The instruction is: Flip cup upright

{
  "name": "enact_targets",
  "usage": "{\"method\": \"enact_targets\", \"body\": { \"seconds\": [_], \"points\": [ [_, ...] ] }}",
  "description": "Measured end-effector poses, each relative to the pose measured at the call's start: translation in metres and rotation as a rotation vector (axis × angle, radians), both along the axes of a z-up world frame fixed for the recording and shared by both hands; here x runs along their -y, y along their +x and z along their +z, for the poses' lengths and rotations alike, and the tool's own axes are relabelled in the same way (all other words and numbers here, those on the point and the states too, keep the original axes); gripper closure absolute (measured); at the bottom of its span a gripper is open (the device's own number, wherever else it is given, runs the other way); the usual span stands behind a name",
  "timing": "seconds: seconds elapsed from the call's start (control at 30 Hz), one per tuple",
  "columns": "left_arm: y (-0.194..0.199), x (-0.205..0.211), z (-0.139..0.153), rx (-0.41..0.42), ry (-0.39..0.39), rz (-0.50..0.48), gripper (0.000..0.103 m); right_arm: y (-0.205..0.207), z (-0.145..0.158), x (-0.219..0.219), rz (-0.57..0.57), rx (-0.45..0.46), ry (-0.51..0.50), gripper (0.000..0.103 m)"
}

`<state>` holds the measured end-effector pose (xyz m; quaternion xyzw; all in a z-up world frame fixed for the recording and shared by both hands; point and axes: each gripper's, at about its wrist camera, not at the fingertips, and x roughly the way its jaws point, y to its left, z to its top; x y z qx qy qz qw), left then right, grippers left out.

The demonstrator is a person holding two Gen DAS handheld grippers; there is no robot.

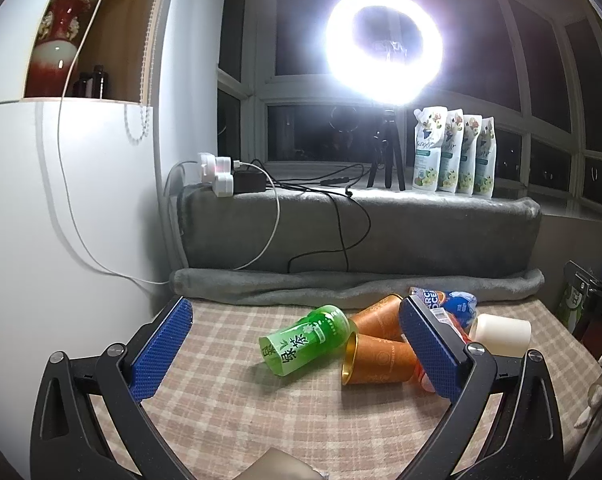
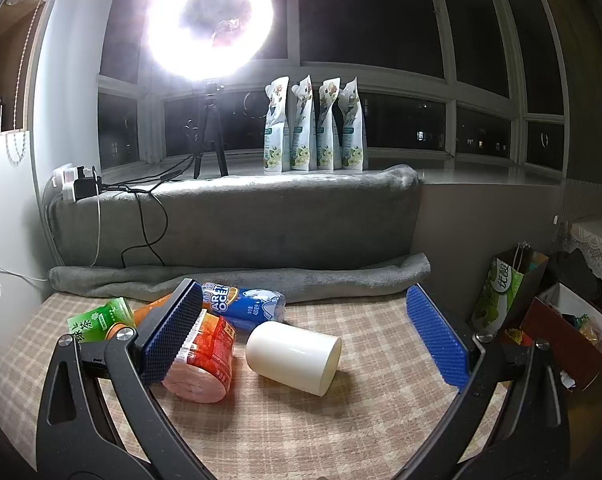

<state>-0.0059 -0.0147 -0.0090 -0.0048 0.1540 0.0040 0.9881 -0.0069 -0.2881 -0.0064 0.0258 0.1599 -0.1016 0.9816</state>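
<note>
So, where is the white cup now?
In the right wrist view, the white cup lies on its side on the checked cloth, just right of the red cup.

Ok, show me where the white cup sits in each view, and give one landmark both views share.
Left wrist: white cup lies on its side at the right, past the right blue pad, partly hidden by it.
Right wrist: white cup lies on its side near centre, between the open tongs.
Shared landmark: ring light on the sill.
</note>
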Motion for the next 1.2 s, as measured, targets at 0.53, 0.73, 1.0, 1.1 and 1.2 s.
{"method": "enact_targets", "body": {
  "seconds": [0.53, 0.73, 1.0, 1.1, 1.2],
  "points": [
    [-0.0025, -0.0026, -0.0014, -0.004, -0.013, 0.002, 0.001, 0.0025, 0.0010, -0.0040, 0.016, -0.009, -0.005, 0.000],
    [-0.0023, -0.0036, -0.0015, -0.005, -0.015, 0.000, 0.001, 0.0027, 0.0006, -0.0042, 0.015, -0.009, -0.004, 0.000],
    [-0.0014, -0.0028, -0.0030, -0.012, -0.014, 0.001, 0.001, 0.0021, 0.0002, -0.0047, 0.017, -0.008, -0.005, 0.000],
    [-0.0014, -0.0025, -0.0033, -0.013, -0.012, 0.000, 0.001, 0.0023, 0.0002, -0.0052, 0.016, -0.008, -0.004, 0.000],
    [-0.0013, -0.0022, -0.0036, -0.013, -0.012, 0.000, 0.001, 0.0026, -0.0001, -0.0053, 0.016, -0.010, -0.005, 0.000]
  ]
}}
